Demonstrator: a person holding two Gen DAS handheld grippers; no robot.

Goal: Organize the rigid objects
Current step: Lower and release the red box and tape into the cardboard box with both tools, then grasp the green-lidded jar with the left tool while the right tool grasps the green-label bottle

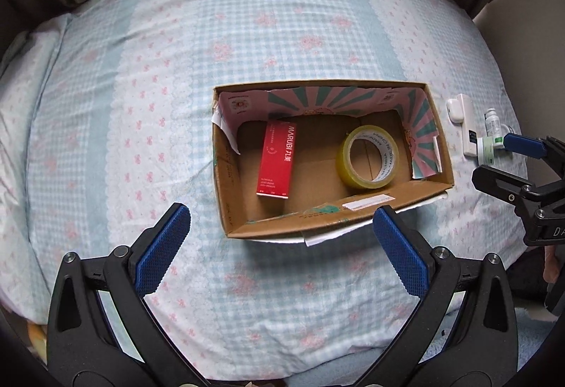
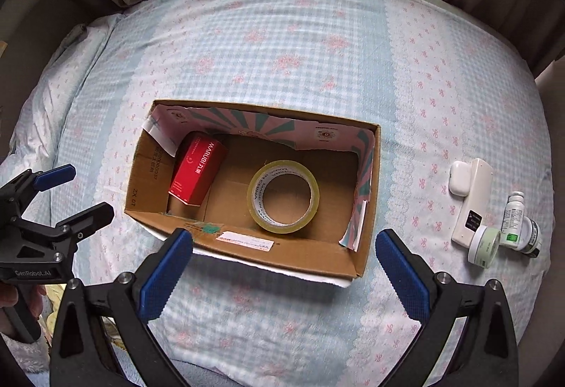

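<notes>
The left gripper [image 1: 282, 224] and right gripper [image 2: 284, 247] both hang wide open over the bedsheet [image 1: 141, 104], holding nothing. Beyond them the cardboard box [image 2: 282, 258] holds a red carton [image 2: 197, 171] and a tape roll [image 2: 283, 196] — apart. Right of the box lie a white remote [image 2: 473, 200], a small jar [image 2: 484, 245] and a bottle [image 2: 515, 217].

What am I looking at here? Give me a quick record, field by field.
Surface: bed with blue checked quilt
Container: open cardboard box
Inside the box: red carton and roll of yellowish clear tape
Outside, right of the box: long white device, small white case, round pale green jar, two small bottles
Left gripper: open, empty
Right gripper: open, empty
</notes>
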